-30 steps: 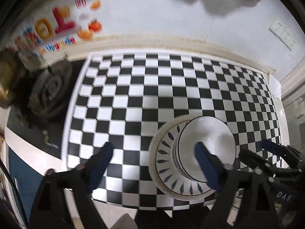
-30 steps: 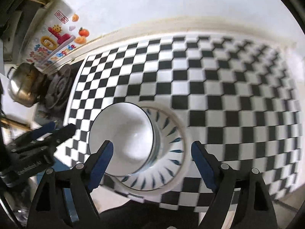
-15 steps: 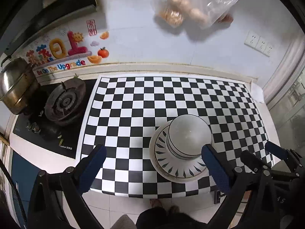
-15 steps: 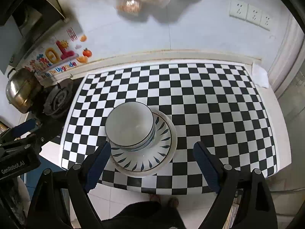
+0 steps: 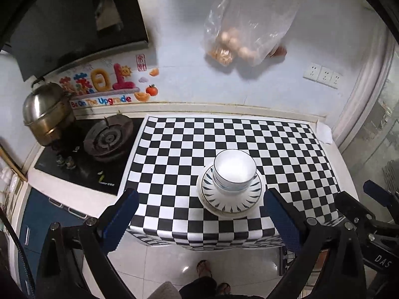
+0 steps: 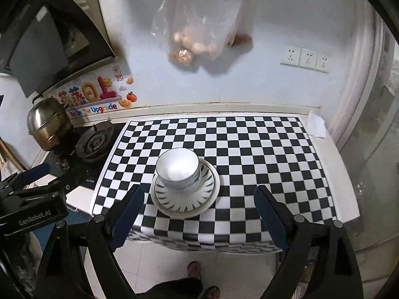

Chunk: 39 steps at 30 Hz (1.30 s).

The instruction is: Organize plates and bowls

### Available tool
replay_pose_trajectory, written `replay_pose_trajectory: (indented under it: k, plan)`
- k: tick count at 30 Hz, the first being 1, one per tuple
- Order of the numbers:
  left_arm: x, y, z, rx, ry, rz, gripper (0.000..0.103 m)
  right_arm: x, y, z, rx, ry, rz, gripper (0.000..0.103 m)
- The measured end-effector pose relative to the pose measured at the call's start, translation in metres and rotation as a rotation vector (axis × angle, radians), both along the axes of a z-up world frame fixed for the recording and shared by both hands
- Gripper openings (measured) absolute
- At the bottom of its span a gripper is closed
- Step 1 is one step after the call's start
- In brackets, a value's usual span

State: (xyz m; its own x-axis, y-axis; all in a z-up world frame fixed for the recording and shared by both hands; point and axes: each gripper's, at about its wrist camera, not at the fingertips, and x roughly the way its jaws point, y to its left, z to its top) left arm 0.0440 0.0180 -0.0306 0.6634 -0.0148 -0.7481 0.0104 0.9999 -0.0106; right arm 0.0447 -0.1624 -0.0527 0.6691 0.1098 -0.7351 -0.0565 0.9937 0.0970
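The colourful wall sticker (image 5: pixel 102 87) says "Be On The Upgrade". The black left gripper (image 6: pixel 32 214) body says "GenRobot.AI".

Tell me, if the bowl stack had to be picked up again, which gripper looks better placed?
Hard to call. Both the left gripper and the right gripper hang open, empty and clear of the table. The bowls on the plate sit roughly between each one's fingers; perhaps left, slightly.

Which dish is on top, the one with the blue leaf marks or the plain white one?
The plain white bowl is on top. It sits inside the plate, whose rim carries the dark blue leaf marks, on the checkered cloth.
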Motion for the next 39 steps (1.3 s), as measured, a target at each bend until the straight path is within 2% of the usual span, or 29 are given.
replay_pose_trajectory:
  k: [8, 17, 25, 39]
  plan:
    - [-0.073, -0.013, 0.032, 0.042, -0.072, 0.0, 0.102, -0.088, -0.012, 0.037, 0.005, -0.08, -0.008, 0.093]
    - [-0.126, -0.024, 0.054, 0.062, -0.147, 0.022, 0.102, -0.146, -0.016, 0.067, -0.036, -0.157, -0.007, 0.094]
    - [-0.135, -0.025, 0.054, 0.059, -0.152, 0.032, 0.102, -0.16, -0.021, 0.07, -0.032, -0.161, -0.017, 0.094]
    - [-0.135, -0.026, 0.051, 0.054, -0.145, 0.044, 0.102, -0.156, -0.028, 0.069, -0.043, -0.158, -0.03, 0.094]
